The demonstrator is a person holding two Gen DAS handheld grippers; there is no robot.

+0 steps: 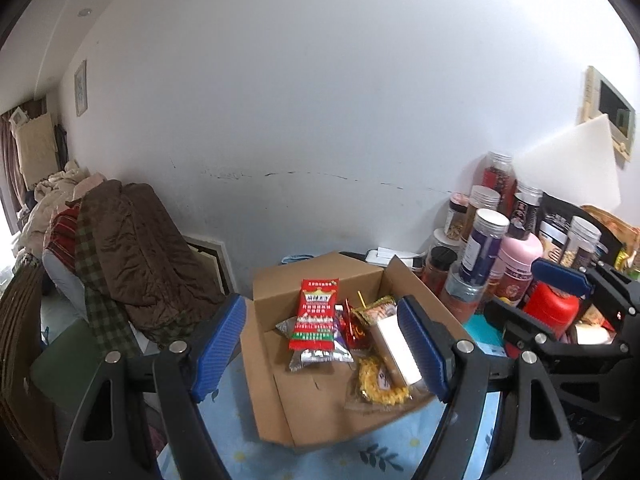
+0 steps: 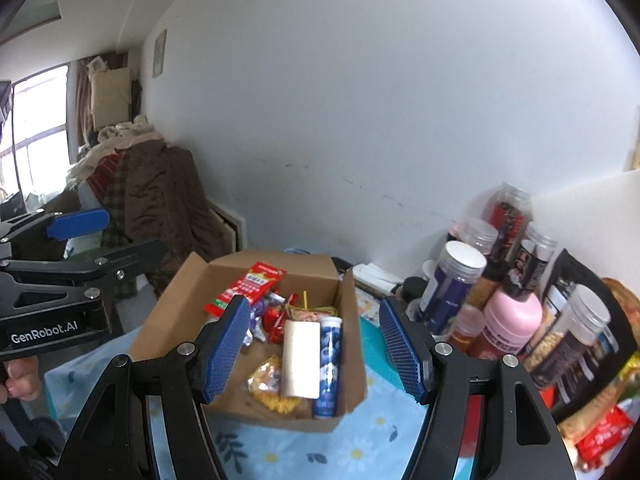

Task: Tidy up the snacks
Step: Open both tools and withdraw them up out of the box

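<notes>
An open cardboard box [image 1: 320, 416] [image 2: 176, 304] sits on a light blue flowered cloth [image 2: 372, 436]. Inside lie a red snack packet [image 1: 316, 314] [image 2: 248, 286], a beige carton [image 1: 396, 344] [image 2: 300, 360], a yellow snack bag [image 1: 380, 384] [image 2: 272, 390] and a blue tube [image 2: 330, 364]. My left gripper [image 1: 322, 346] [image 2: 136, 230] hovers open over the box's near side, nothing between its blue pads. My right gripper [image 2: 316, 350] [image 1: 520, 292] hangs open beside it on the right, also with nothing between its pads.
To the right of the box stand several jars and bottles, among them a purple jar [image 1: 484, 248] [image 2: 452, 288] and a pink bottle [image 1: 520, 256] [image 2: 512, 320], plus dark pouches [image 2: 576, 340]. A clothes pile [image 1: 136, 248] [image 2: 160, 208] rises at the left; the wall lies close behind.
</notes>
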